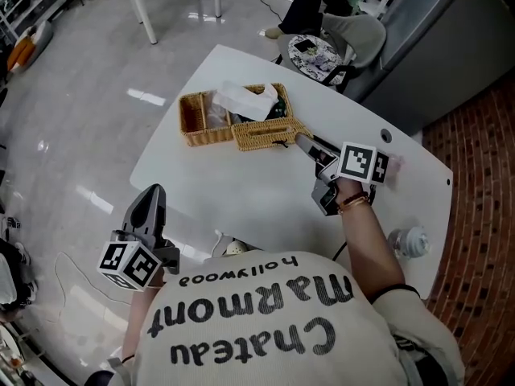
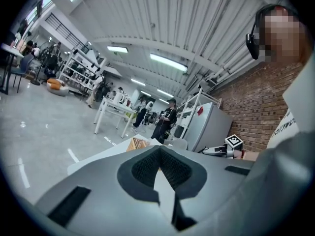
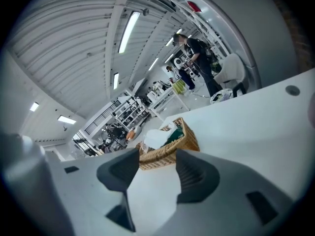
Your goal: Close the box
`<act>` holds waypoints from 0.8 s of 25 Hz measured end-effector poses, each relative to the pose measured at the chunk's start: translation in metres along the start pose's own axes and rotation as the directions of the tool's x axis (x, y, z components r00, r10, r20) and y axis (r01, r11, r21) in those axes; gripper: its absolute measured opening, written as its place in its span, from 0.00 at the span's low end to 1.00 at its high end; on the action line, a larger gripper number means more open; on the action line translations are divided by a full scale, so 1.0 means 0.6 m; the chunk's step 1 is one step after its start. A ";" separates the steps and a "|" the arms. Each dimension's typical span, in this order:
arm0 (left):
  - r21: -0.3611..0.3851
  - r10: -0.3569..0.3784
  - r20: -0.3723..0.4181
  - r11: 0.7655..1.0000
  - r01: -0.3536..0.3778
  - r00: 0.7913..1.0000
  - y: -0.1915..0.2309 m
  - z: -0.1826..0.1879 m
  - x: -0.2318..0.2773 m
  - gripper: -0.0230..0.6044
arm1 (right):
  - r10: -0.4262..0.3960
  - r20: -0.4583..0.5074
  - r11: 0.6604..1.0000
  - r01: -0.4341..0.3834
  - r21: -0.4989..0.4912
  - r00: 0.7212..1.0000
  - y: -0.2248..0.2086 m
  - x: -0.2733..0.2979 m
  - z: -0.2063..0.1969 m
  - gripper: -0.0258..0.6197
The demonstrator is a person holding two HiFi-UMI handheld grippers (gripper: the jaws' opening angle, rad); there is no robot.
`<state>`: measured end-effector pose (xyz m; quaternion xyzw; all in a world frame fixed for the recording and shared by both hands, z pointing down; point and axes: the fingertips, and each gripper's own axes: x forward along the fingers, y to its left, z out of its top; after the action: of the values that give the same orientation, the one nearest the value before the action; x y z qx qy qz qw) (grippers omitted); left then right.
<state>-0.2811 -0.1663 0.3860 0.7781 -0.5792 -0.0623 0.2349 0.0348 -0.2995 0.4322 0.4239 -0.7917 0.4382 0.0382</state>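
Observation:
A wicker box (image 1: 211, 121) stands on the white table (image 1: 241, 195), with white paper (image 1: 245, 99) and something green sticking up out of it. Its woven lid (image 1: 261, 133) hangs over the near right side. My right gripper (image 1: 301, 141) is open, its tips just right of that lid and nothing between them. In the right gripper view the wicker box (image 3: 167, 149) lies straight ahead beyond the right gripper (image 3: 156, 163). My left gripper (image 1: 153, 193) is shut on nothing and held off the table's near left edge. In its own view the left gripper (image 2: 160, 152) points up, and the box (image 2: 137, 143) peeks over it.
A chair with a patterned cushion (image 1: 315, 53) stands past the table's far side. A clear bottle (image 1: 409, 240) sits near the table's right end. Brick floor lies to the right. A person in black (image 2: 167, 119) stands by white tables and shelving in the distance.

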 end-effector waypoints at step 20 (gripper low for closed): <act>-0.003 0.051 0.024 0.999 -0.051 0.998 0.009 0.006 -0.023 0.04 | -0.011 0.167 1.000 0.015 -0.026 0.986 0.016 0.014 0.072 0.42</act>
<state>-0.2914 -0.1555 0.3827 0.7620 -0.6016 -0.0667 0.2304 0.0359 -0.3341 0.4029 0.4637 -0.7952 0.3902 -0.0198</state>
